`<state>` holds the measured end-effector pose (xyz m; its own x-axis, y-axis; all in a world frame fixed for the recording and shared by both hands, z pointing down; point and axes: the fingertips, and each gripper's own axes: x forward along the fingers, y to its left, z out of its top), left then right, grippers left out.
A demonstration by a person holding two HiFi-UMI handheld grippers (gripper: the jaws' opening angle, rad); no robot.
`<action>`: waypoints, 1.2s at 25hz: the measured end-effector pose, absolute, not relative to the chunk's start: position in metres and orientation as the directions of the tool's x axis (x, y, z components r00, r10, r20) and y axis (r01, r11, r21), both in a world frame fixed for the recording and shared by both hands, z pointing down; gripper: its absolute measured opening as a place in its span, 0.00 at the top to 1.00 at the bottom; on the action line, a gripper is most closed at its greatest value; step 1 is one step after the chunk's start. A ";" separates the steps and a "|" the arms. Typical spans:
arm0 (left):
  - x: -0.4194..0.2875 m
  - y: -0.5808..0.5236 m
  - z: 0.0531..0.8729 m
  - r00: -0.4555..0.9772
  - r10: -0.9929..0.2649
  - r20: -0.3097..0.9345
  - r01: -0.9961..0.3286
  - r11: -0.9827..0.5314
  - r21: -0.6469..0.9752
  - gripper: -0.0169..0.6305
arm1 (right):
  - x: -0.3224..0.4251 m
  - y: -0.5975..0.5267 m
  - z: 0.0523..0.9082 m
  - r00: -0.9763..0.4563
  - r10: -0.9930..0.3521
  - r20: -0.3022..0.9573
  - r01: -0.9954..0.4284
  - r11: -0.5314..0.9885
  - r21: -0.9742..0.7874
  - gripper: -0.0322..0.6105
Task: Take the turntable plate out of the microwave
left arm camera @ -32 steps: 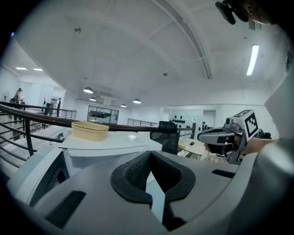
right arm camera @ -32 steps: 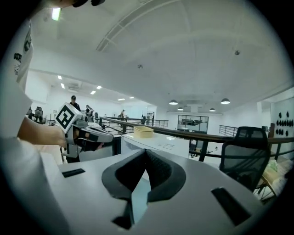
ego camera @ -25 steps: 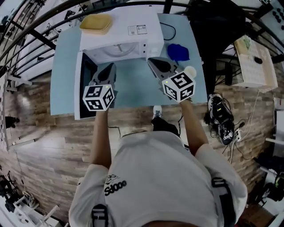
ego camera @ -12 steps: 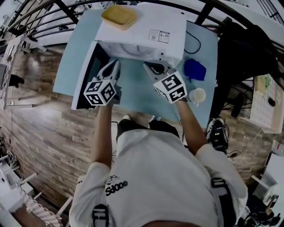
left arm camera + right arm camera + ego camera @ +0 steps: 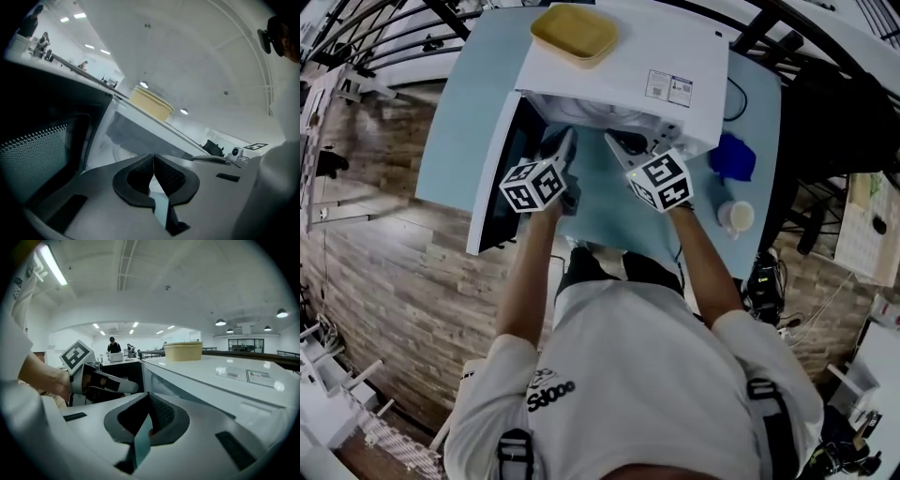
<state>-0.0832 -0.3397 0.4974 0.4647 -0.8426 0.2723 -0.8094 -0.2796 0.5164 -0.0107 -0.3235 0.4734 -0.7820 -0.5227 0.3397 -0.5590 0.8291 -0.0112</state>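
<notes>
Left tool (image 5: 567,141) and right tool (image 5: 619,141) are shut tight, holding nothing. From above, both arms reach straight to the open microwave (image 5: 628,56) on the counter (image 5: 469,103), door (image 5: 499,187) swung left, free room between. Left tool view alone shows the pale plate (image 5: 117,149) inside. Right tool view shows the roof edge and yellow tray (image 5: 183,351).

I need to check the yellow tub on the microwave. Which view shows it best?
The head view: the tub shows whole from above, on the far left of the microwave top. The left gripper view gives only the tub's side, seen from below; the right gripper view shows its side too, smaller.
</notes>
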 end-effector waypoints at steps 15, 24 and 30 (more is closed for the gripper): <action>-0.083 -0.416 0.610 0.449 -0.808 0.383 -0.713 -0.065 0.698 0.78 | -0.018 -0.383 0.587 -0.658 -0.510 0.555 -0.623 0.782 -0.020 0.87; -0.082 -0.432 0.631 0.393 -0.809 0.438 -0.715 0.031 0.699 0.72 | -0.009 -0.387 0.617 -0.632 -0.492 0.598 -0.646 0.761 -0.057 0.75; -0.078 -0.444 0.632 0.362 -0.819 0.444 -0.677 0.096 0.730 0.72 | -0.006 -0.386 0.619 -0.649 -0.498 0.575 -0.671 0.731 -0.124 0.75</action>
<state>-0.0776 -0.4438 0.6319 0.3624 -0.8194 0.4441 -0.6766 0.0965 0.7300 -0.0061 -0.3863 0.6186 -0.6489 -0.4981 0.5752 -0.6712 0.7308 -0.1243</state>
